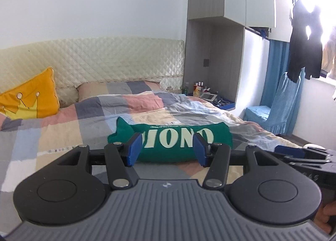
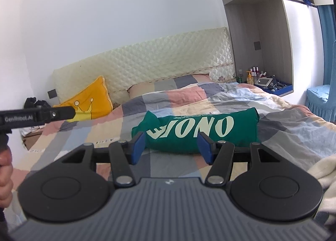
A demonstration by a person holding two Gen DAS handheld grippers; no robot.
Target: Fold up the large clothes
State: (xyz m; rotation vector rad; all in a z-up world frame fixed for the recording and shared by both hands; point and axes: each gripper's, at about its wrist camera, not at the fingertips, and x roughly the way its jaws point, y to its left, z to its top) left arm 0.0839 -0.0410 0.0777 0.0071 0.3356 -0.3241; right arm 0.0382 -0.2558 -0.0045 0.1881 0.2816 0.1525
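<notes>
The folded shirt [image 2: 197, 130] lies on the bed [image 2: 283, 127], with a cushion [image 2: 90, 100] behind, against the headboard [image 2: 147, 62].

Bedroom setting. A patchwork quilt [image 1: 88, 119] covers the bed before a cream quilted headboard [image 1: 105, 60]; an orange crown-print cushion [image 1: 31, 98] leans at its left. Right: a grey wardrobe niche [image 2: 271, 56] holding bottles [image 2: 253, 73], a blue-covered chair [image 1: 279, 110], dark clothing [image 1: 304, 47] hanging at the window.

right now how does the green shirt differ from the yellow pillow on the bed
The green shirt lies folded flat mid-bed; the yellow pillow stands propped against the headboard. The shirt bears pale upside-down lettering; the pillow shows a crown design. Both rest on the checked quilt, untouched by either gripper.
</notes>
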